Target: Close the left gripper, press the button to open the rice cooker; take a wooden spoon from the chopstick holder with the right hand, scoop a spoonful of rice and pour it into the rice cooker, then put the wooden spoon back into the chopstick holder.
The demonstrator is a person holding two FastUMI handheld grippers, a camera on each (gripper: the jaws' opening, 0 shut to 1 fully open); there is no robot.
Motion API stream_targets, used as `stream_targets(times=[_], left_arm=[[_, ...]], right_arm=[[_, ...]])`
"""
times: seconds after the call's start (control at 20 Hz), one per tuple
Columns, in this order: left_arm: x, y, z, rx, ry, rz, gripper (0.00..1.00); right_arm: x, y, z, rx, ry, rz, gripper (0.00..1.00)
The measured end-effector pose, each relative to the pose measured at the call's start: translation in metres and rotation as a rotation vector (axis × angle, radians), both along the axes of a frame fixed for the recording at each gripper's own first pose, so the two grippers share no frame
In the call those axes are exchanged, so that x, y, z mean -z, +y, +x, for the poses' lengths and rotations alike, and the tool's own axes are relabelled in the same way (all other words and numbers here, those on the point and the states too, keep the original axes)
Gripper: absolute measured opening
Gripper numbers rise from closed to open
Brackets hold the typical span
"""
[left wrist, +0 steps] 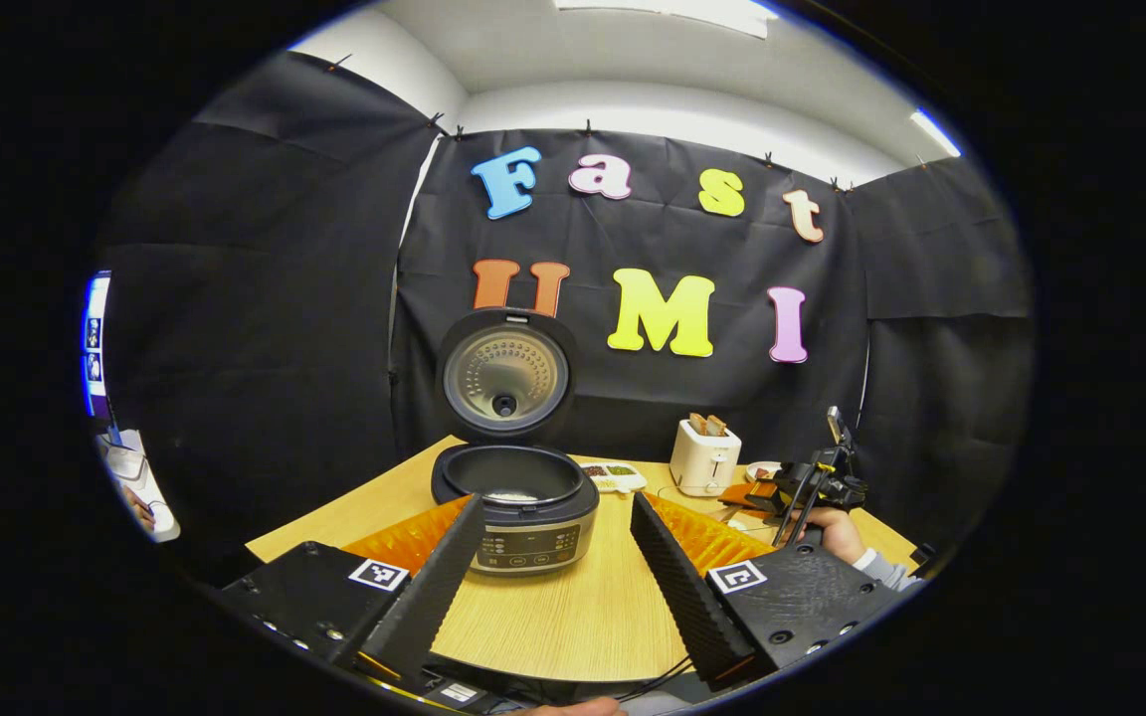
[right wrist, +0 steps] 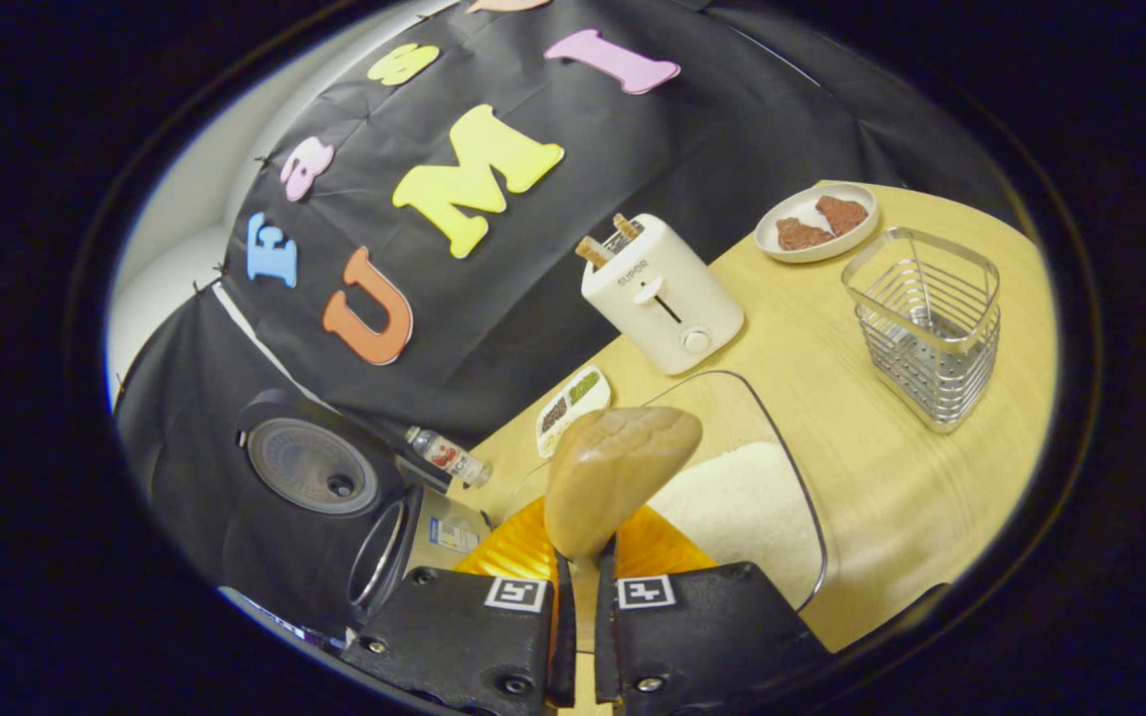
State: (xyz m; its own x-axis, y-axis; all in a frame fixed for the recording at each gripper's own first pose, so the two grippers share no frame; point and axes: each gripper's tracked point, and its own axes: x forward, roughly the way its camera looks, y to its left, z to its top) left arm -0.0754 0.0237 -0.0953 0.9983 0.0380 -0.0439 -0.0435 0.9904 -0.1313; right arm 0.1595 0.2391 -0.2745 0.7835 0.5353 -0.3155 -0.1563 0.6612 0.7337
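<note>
Right gripper view showed the right gripper point(right wrist: 583, 607) clamped on the wooden spoon point(right wrist: 611, 477), its bowl above the rice container point(right wrist: 762, 517), the chopstick holder point(right wrist: 926, 323) standing empty near a toaster point(right wrist: 663, 293). The rice cooker point(left wrist: 518, 502) stood open (some white already lay in its pot), so the button step was done; returning the spoon likely remained. The left gripper point(left wrist: 553, 567) hung with fingers apart.
</note>
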Motion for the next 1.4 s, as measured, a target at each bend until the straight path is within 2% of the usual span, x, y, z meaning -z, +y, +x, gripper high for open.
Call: stream_targets(times=[0.45, 0.8, 1.0, 1.25, 1.4], left_arm=[[-0.008, -0.012, -0.008, 0.019, -0.002, 0.032, 0.94], [-0.022, -0.025, -0.015, 0.043, -0.023, 0.051, 0.94], [-0.031, -0.023, -0.022, 0.025, -0.043, 0.065, 0.94], [-0.041, -0.022, -0.031, 0.022, -0.076, 0.082, 0.94], [-0.041, -0.017, -0.037, 0.017, -0.081, 0.089, 0.94]], right_arm=[[-0.048, -0.054, -0.001, 0.14, -0.026, 0.26, 0.12], [-0.072, -0.07, -0.005, 0.214, 0.06, 0.557, 0.12], [-0.088, -0.074, -0.013, 0.241, 0.154, 0.807, 0.12], [-0.118, -0.053, -0.039, 0.115, 0.187, 0.885, 0.12], [-0.129, -0.043, -0.041, 0.112, 0.147, 0.805, 0.12]])
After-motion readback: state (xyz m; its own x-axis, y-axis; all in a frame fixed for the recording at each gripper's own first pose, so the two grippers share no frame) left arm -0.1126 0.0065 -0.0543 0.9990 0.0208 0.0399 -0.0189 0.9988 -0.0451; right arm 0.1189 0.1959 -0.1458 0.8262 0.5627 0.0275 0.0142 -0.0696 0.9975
